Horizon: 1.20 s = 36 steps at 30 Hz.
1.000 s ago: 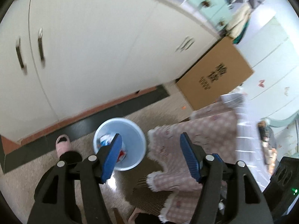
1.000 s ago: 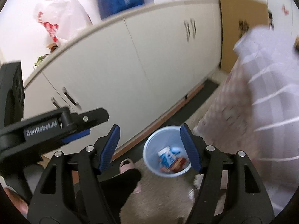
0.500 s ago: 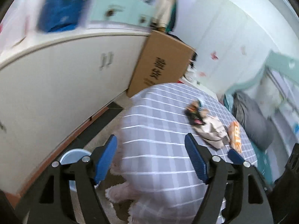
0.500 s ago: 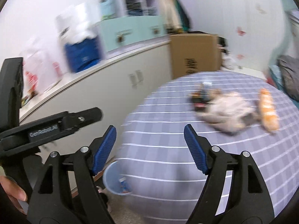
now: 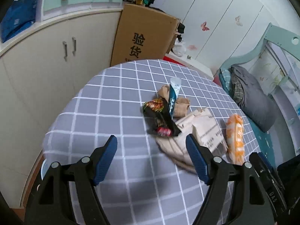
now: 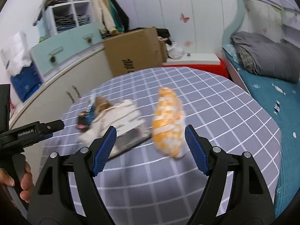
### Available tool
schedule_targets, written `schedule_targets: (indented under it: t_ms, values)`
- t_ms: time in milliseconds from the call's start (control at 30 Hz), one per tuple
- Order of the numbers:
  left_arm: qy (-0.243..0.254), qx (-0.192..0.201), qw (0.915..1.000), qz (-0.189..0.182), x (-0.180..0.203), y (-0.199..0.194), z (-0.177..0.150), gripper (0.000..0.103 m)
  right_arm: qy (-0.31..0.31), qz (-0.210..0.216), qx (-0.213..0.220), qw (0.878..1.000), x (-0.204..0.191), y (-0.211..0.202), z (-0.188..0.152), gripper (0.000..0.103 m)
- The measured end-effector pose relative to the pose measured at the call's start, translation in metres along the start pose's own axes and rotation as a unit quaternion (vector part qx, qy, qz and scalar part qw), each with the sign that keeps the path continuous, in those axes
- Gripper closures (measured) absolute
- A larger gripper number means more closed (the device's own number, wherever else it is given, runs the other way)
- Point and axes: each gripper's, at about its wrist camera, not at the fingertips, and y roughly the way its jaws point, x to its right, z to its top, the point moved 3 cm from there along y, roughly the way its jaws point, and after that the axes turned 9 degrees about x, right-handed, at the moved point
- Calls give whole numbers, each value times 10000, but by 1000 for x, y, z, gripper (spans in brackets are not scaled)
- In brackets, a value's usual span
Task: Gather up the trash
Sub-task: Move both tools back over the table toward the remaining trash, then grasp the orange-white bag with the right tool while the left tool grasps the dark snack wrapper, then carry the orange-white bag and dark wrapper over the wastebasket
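1. The left claw [image 5: 151, 159] hangs above the near part of the round table [image 5: 105, 112], which wears a grey cloth with a white grid. Its blue pads [image 5: 105, 161] stand wide apart, released, with only cloth showing between them.
2. The right claw [image 6: 150, 150] is also released and empty, its pads spread over the table; the orange bag [image 6: 168, 125] shows between the tips, lying flat on the cloth and apart from both.
3. The trash lies in a loose heap near the table's middle: a dark wrapper [image 5: 159, 118] with red and yellow print, a teal sachet [image 5: 173, 97] leaning across it, crumpled brown paper [image 5: 180, 105] behind, and a beige paper bag [image 5: 198, 131] touching the wrapper's right side.
4. The orange bag [image 5: 235, 136] lies just right of the beige bag, a little apart from the heap.
5. A hand [image 6: 20, 176] grips the left tool's handle at the right view's lower left edge.
6. Beyond the table stand a cardboard box [image 5: 144, 37], white cupboards [image 5: 56, 56] and a bed [image 6: 271, 93] with a grey pillow.
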Motion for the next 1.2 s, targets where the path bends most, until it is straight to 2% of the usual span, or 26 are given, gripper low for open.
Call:
schedule_targets:
  t_ms: [200,267,333,367,400,433,467,500,533,600,700,900,1200]
  values:
    - [-131,-123,9998,71,-1,37,7,30,172,2,-237,9996,22,26,-2,28]
    - [-103,-129,9998,73,1,42,8,33,245,41,-343,9991,24,35,-2,28]
    - [-73,-221,9997,-22,3,50,6,48,358,13,-463,9983,27,42,-3,29]
    - [-57,-265,9996,-62,3,54,5,52,391,66,-526,9978,28,45,-3,29]
    - [-65,-285,9994,-176,5,56,4,60,364,28,-571,9977,27,46,-4,32]
    - [-42,-310,9993,-212,6,58,3,72,333,16,-600,9976,25,47,-5,37]
    - [-4,-322,9992,-224,7,59,2,75,303,24,-639,9975,24,48,-6,52]
    - [67,-293,9993,-216,9,58,1,78,297,38,-676,9973,23,50,-5,58]
    - [111,-272,9993,-241,10,57,0,81,306,51,-692,9971,23,50,-6,60]
    - [93,-239,9990,-352,8,52,-1,82,322,51,-630,9975,24,47,-5,65]
    - [16,-142,9991,-407,0,40,-2,83,267,-48,-369,9989,22,37,-2,67]
    - [-146,38,9981,-590,-20,3,-6,84,205,54,-32,9998,2,9,2,67]
    - [-399,381,9965,-621,-72,-68,-16,84,-221,786,136,9966,-91,-26,9,67]
